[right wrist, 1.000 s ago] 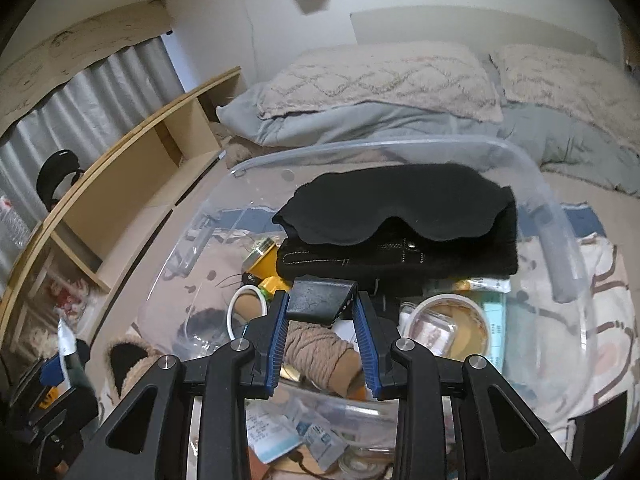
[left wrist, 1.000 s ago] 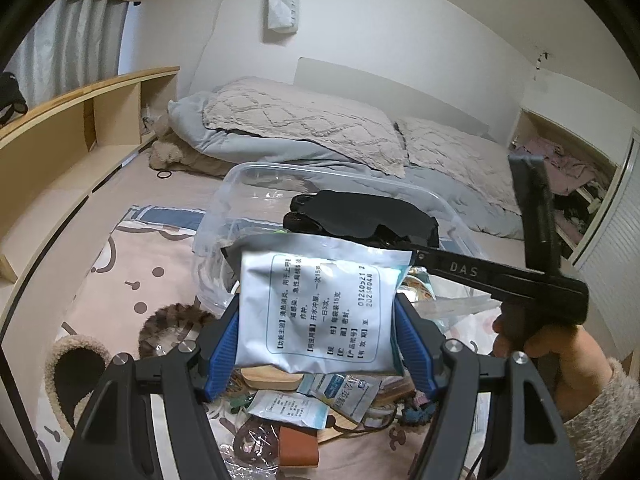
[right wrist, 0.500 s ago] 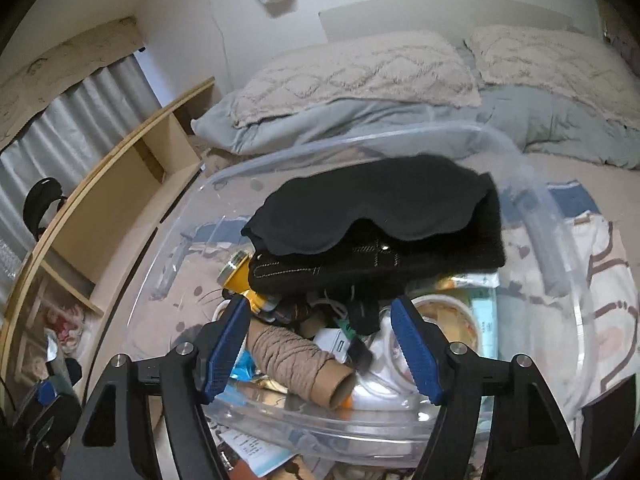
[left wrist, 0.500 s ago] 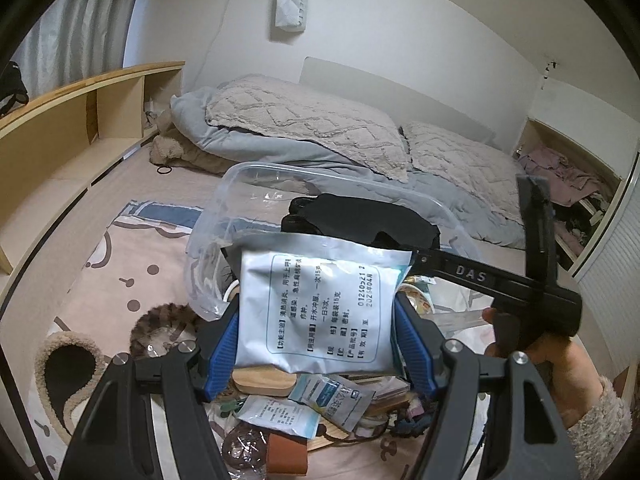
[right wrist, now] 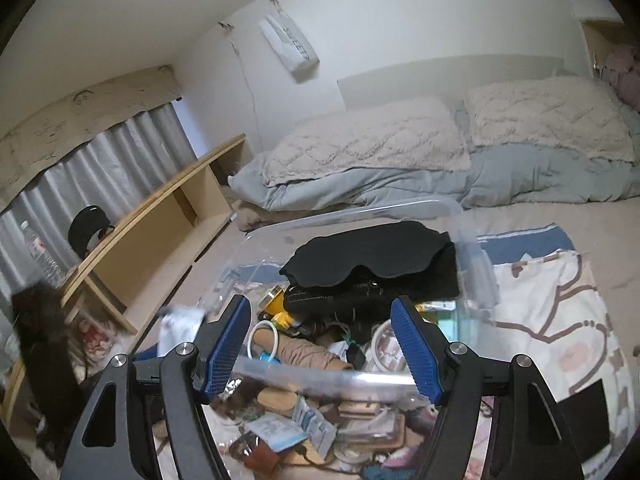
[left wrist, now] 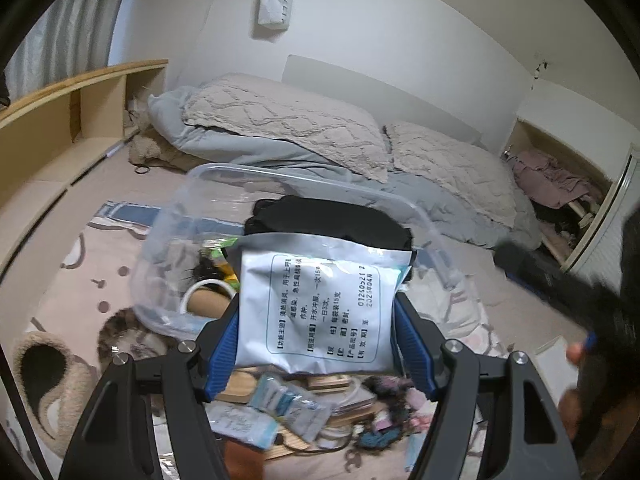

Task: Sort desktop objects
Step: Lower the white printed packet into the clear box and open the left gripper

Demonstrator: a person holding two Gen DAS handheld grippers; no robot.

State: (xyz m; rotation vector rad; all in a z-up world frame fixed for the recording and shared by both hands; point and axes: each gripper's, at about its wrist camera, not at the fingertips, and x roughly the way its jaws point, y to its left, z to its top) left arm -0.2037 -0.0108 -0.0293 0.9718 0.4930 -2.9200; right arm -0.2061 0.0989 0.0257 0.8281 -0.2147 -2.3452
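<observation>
My left gripper (left wrist: 318,336) is shut on a white medicine pouch (left wrist: 320,304) with printed text, held up in front of a clear plastic bin (left wrist: 188,208). The bin holds a black eye mask (right wrist: 368,252) on a black pouch (right wrist: 400,280), a twine roll (right wrist: 308,354), a yellow item and cables. My right gripper (right wrist: 324,344) is open and empty, just above the bin's near rim (right wrist: 320,376). A heap of small packets and wooden pieces (right wrist: 304,428) lies in front of the bin; it also shows in the left wrist view (left wrist: 300,404).
The bin stands on a patterned mat (right wrist: 560,320) on a bed. Pillows and a grey duvet (right wrist: 400,176) lie behind. A wooden shelf (right wrist: 168,224) runs along the left. Slippers (left wrist: 44,368) lie at the left. A black flat item (right wrist: 588,412) lies on the mat at right.
My right gripper opened and dropped the small black block into the bin, then pulled back and up. My left gripper kept hold of the pouch and moved slightly nearer the bin.
</observation>
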